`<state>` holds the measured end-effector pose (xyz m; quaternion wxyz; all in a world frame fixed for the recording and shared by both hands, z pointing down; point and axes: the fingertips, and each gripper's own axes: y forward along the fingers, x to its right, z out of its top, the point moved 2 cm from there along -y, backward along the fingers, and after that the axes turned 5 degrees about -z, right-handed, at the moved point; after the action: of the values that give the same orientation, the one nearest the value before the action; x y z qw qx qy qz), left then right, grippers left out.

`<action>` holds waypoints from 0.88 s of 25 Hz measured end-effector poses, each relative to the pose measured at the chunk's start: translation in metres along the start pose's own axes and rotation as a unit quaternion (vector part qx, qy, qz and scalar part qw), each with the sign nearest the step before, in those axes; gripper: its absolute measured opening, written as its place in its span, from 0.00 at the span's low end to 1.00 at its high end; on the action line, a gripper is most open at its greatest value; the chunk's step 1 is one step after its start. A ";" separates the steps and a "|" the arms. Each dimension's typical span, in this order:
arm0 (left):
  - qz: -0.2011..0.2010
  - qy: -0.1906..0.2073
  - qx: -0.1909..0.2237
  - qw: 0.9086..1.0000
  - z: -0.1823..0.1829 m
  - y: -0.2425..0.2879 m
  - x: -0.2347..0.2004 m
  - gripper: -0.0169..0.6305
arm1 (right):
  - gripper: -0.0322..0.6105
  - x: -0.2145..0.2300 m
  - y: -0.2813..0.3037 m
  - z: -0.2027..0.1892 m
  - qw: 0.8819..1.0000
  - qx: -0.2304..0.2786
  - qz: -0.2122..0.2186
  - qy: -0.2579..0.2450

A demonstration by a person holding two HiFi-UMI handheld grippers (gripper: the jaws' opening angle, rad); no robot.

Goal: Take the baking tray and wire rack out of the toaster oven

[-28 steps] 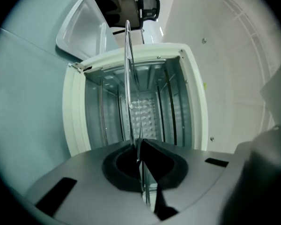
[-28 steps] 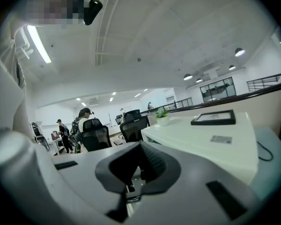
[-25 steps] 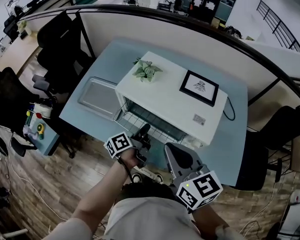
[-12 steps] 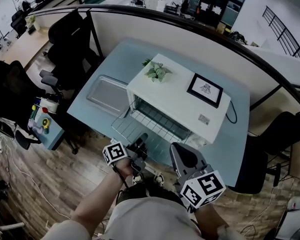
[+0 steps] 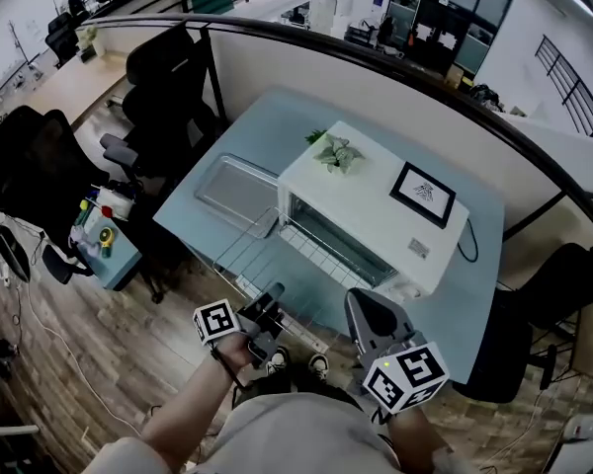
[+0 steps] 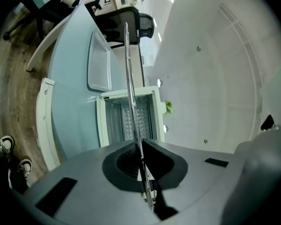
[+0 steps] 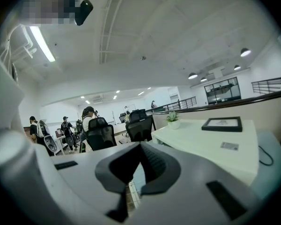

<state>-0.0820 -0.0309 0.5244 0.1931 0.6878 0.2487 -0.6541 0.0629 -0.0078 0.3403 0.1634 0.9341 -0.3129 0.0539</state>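
Note:
The white toaster oven (image 5: 376, 210) stands on the light blue table (image 5: 267, 131) with its door folded down. My left gripper (image 5: 270, 306) is shut on the front edge of the wire rack (image 5: 262, 265), which hangs out in front of the oven's mouth, over the table's near edge. In the left gripper view the rack (image 6: 128, 64) shows edge-on as a thin rod between the left gripper's (image 6: 139, 142) pads, with the open oven cavity (image 6: 129, 118) beyond. The baking tray (image 5: 239, 194) lies flat on the table left of the oven. My right gripper (image 5: 359, 299) is shut and holds nothing, right of the rack.
A small plant (image 5: 338, 153) and a framed picture (image 5: 423, 194) sit on top of the oven. Black office chairs (image 5: 168, 77) and a small side table with toys (image 5: 104, 240) stand to the left. A partition wall runs behind the table. A cable (image 5: 466, 240) trails at the oven's right.
My left gripper has drawn back toward me with the wire rack, which has slid further out of the oven. The right gripper has barely shifted.

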 end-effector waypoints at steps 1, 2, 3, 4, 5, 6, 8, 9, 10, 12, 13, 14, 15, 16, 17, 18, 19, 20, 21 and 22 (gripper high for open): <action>-0.002 -0.004 0.008 1.000 0.002 -0.007 0.002 0.03 | 0.05 -0.002 0.001 0.000 1.000 0.000 0.003 -0.001; -0.003 -0.008 0.016 1.000 0.003 -0.015 0.005 0.03 | 0.05 -0.003 0.001 0.000 1.000 -0.001 0.006 -0.001; -0.001 -0.009 0.023 1.000 0.004 -0.023 0.006 0.03 | 0.05 -0.004 0.003 -0.001 1.000 -0.001 0.008 -0.002; 0.004 -0.008 0.029 1.000 0.006 -0.030 0.007 0.03 | 0.05 -0.005 0.005 0.000 1.000 -0.001 0.011 -0.003; 0.009 -0.007 0.034 0.999 0.007 -0.037 0.007 0.04 | 0.05 -0.007 0.007 0.000 1.000 -0.001 0.015 -0.004; 0.012 -0.007 0.041 0.999 0.009 -0.043 0.007 0.04 | 0.05 -0.008 0.009 0.001 1.000 0.000 0.018 -0.005; 0.015 -0.010 0.055 0.998 0.012 -0.054 0.008 0.03 | 0.05 -0.011 0.012 0.001 1.000 -0.001 0.024 -0.004; 0.018 -0.011 0.062 0.998 0.014 -0.059 0.008 0.03 | 0.05 -0.013 0.014 0.001 1.000 -0.001 0.028 -0.004; 0.023 -0.009 0.068 0.997 0.016 -0.063 0.008 0.04 | 0.05 -0.014 0.016 0.002 0.999 -0.001 0.032 -0.004; 0.029 -0.002 0.078 0.996 0.022 -0.069 0.008 0.03 | 0.05 -0.017 0.021 0.004 0.999 0.000 0.041 -0.007; 0.029 0.000 0.083 0.996 0.026 -0.070 0.008 0.03 | 0.05 -0.018 0.023 0.005 0.999 0.000 0.045 -0.008; 0.029 0.001 0.088 0.996 0.030 -0.072 0.009 0.03 | 0.05 -0.020 0.026 0.005 0.999 0.000 0.049 -0.009; 0.028 0.001 0.094 0.995 0.034 -0.073 0.010 0.04 | 0.05 -0.021 0.028 0.006 0.999 0.000 0.053 -0.009; 0.028 0.001 0.102 0.994 0.038 -0.076 0.010 0.04 | 0.05 -0.023 0.030 0.007 0.998 0.001 0.056 -0.010; 0.030 0.001 0.110 0.993 0.045 -0.079 0.010 0.03 | 0.05 -0.024 0.033 0.009 0.998 0.001 0.060 -0.011; 0.033 0.003 0.119 0.992 0.052 -0.082 0.010 0.03 | 0.05 -0.026 0.035 0.010 0.998 0.002 0.064 -0.010; 0.038 0.005 0.127 0.991 0.059 -0.086 0.010 0.03 | 0.05 -0.028 0.037 0.012 0.998 0.002 0.068 -0.009; 0.042 0.008 0.135 0.990 0.068 -0.089 0.010 0.04 | 0.05 -0.029 0.039 0.014 0.997 0.002 0.073 -0.008; 0.047 0.011 0.143 0.989 0.076 -0.091 0.009 0.04 | 0.05 -0.031 0.040 0.016 0.997 0.002 0.077 -0.006; 0.053 0.015 0.149 0.987 0.085 -0.092 0.009 0.03 | 0.05 -0.032 0.042 0.017 0.997 0.002 0.081 -0.005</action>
<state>-0.2054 -0.0065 0.5147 0.1188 0.7305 0.1143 -0.6627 0.0119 -0.0270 0.3288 0.1549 0.9062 -0.3884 0.0629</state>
